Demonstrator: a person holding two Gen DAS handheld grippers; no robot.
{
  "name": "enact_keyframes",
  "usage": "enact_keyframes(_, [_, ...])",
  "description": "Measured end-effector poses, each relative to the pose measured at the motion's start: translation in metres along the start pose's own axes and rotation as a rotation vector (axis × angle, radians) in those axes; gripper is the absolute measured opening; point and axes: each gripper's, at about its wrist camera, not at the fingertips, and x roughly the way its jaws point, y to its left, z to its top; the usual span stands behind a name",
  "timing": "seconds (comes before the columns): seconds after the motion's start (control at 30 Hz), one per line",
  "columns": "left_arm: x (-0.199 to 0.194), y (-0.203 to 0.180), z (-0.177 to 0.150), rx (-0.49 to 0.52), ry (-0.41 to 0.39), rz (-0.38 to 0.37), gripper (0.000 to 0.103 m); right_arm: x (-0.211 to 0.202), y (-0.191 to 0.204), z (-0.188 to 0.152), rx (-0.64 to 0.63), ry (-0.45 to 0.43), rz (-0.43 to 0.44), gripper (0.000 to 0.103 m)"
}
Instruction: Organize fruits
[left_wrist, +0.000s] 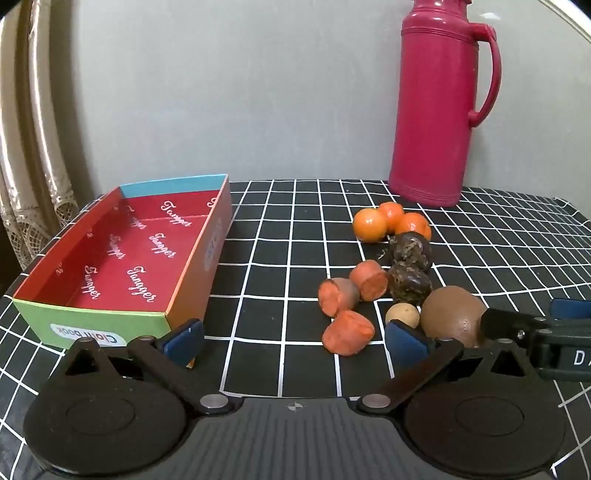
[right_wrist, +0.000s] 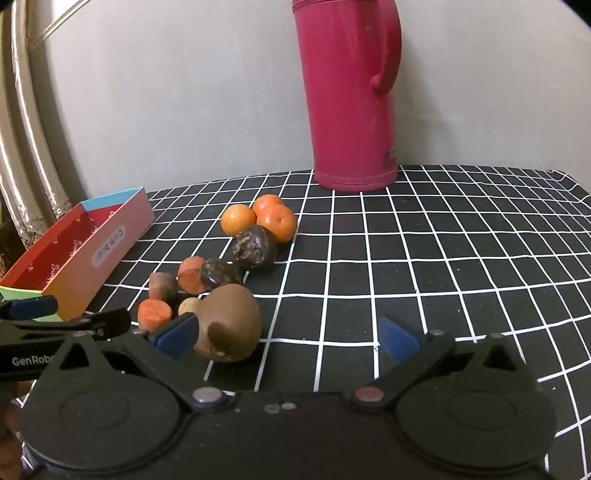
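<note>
A pile of fruit lies on the checked cloth: three oranges (left_wrist: 370, 224), two dark wrinkled fruits (left_wrist: 408, 282), three orange-fleshed cut pieces (left_wrist: 347, 332), a small tan ball (left_wrist: 402, 315) and a brown kiwi (left_wrist: 453, 315). An open red-lined box (left_wrist: 122, 258) stands left, empty. My left gripper (left_wrist: 295, 338) is open and empty, between box and fruit. My right gripper (right_wrist: 290, 336) is open, with the kiwi (right_wrist: 231, 325) just inside its left fingertip (right_wrist: 177, 334). The oranges (right_wrist: 275, 219) and box (right_wrist: 74, 254) also show there.
A tall magenta thermos (left_wrist: 439, 107) stands at the back of the table against a grey wall. A curtain (left_wrist: 33, 155) hangs at the left. The black cloth (right_wrist: 443, 258) with a white grid covers the table; its edge drops off at the right.
</note>
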Motion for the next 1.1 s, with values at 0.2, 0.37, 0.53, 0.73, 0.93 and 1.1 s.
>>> enact_keyframes(0.2, [0.0003, -0.0006, 0.0007, 0.002, 0.002, 0.008, 0.103, -0.0005, 0.0006, 0.0003, 0.003, 0.002, 0.006, 0.103])
enact_keyframes(0.37, [0.0006, -0.0010, 0.0010, 0.000, 0.005, 0.008, 0.103, -0.0006, 0.0021, 0.0002, -0.003, 0.005, 0.008, 0.103])
enact_keyframes(0.53, [0.0011, -0.0002, 0.0017, 0.000, 0.006, 0.005, 0.103, -0.0002, 0.0012, 0.0005, 0.001, 0.006, 0.009, 0.103])
enact_keyframes(0.73, [0.0013, 0.0000, 0.0018, -0.001, 0.007, 0.006, 0.103, -0.0002, 0.0009, -0.0004, 0.006, 0.005, 0.010, 0.103])
enact_keyframes(0.93, [0.0014, 0.0000, 0.0018, 0.001, 0.007, 0.007, 0.103, 0.0001, 0.0008, -0.0003, 0.007, 0.006, 0.012, 0.103])
enact_keyframes(1.1, [0.0014, 0.0005, 0.0015, 0.001, 0.008, 0.008, 0.103, 0.0001, 0.0008, -0.0001, 0.008, 0.006, 0.012, 0.103])
